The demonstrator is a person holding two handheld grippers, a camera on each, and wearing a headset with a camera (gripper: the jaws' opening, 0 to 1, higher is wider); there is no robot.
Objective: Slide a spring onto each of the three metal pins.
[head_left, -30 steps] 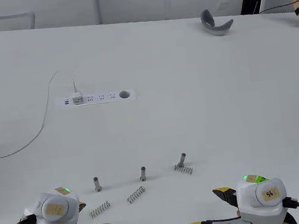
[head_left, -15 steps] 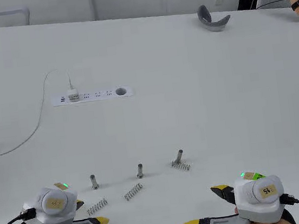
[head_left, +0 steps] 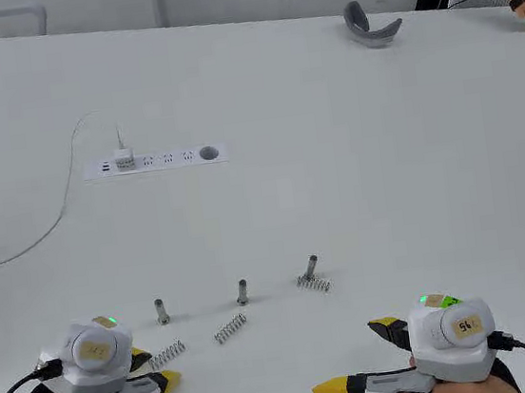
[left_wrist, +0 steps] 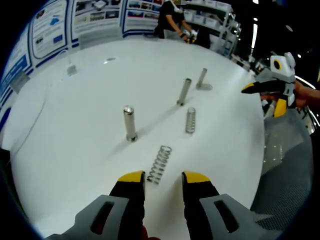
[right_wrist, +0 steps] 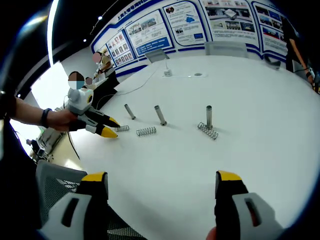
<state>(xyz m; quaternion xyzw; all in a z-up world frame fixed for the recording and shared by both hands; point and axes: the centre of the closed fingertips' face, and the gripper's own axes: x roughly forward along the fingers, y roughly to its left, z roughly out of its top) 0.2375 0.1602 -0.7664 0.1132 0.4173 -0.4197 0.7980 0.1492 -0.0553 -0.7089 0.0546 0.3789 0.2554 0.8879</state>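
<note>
Springs (head_left: 230, 328) all lie loose on the table (head_left: 355, 166) beside the pins (head_left: 243, 291), none threaded yet. My left gripper (left_wrist: 162, 176) sits slightly parted just short of the nearest spring (left_wrist: 159, 163). My right gripper (right_wrist: 161, 176) is wide apart, and both are empty. Pinch off-centre and I bet it pings away.

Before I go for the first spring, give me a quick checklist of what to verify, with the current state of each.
1. Left pin, middle pin and right pin standing, none carrying a spring: ok.
2. Left spring, middle spring and right spring lying loose on the table: ok.
3. Left gripper open, left spring just ahead of its jaws: ok.
4. Right gripper open and empty: ok.
5. Right spring clear of the right pin's base: cannot tell.
</note>
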